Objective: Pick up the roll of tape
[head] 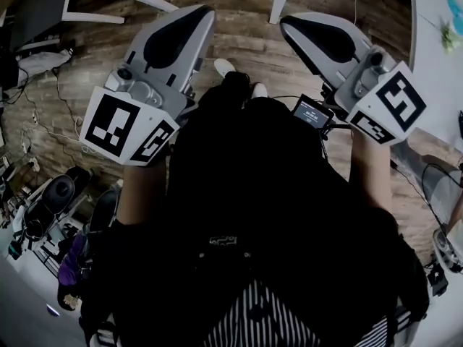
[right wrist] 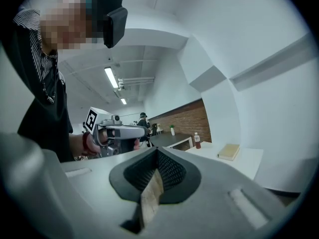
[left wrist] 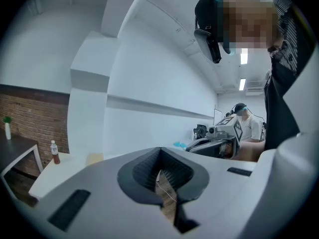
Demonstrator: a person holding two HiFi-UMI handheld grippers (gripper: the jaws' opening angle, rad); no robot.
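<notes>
A person in a black top (head: 246, 194) stands over the wooden floor (head: 246, 49), with a white surface (head: 430, 85) to their right. The left claw (head: 201, 13) and right claw (head: 288, 22) are both clenched on nothing. The roll of tape can't be made out in any view.

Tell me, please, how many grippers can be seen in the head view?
2. The left gripper is at the picture's left, the right gripper at its right, both held out above the wooden floor. None appears hidden.
</notes>
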